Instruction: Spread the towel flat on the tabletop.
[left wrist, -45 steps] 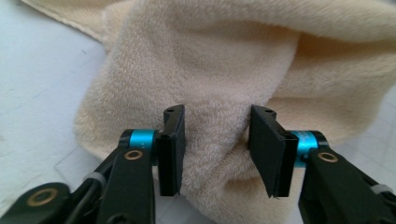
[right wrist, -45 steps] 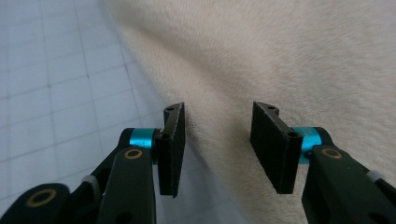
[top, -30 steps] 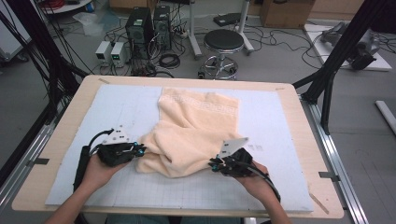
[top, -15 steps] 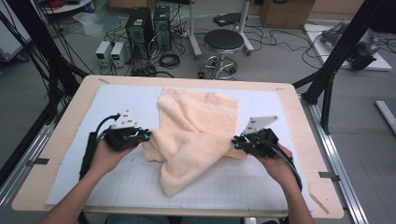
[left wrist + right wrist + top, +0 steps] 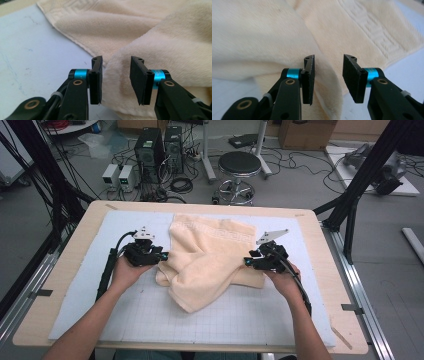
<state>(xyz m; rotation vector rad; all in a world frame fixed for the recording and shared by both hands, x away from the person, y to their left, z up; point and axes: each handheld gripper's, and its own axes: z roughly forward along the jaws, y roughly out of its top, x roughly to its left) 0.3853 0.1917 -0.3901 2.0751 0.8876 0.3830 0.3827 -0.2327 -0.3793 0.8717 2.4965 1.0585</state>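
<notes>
A cream towel (image 5: 210, 255) lies crumpled and partly folded over itself on the pale gridded mat (image 5: 250, 320). At the towel's left edge my left gripper (image 5: 164, 256) points right. In the left gripper view its jaws (image 5: 116, 80) have just been opening; a soft fold of the towel (image 5: 150, 37) bulges between them and the pads stand off it. My right gripper (image 5: 246, 262) sits at the towel's right edge and points left. Its jaws (image 5: 328, 78) have just been opening too, with a thin edge of the towel (image 5: 262, 37) lying loose between them.
The mat covers a wooden table (image 5: 75, 270). Beyond the far edge stand a black stool (image 5: 240, 165) and computer cases (image 5: 160, 145) with cables on the floor. Black frame struts (image 5: 360, 185) rise at the right and left corners.
Both hands have moved outward and away from the near edge, spreading the towel's folded part. Both pairs of jaws, shut on the towel before, now stand apart.
</notes>
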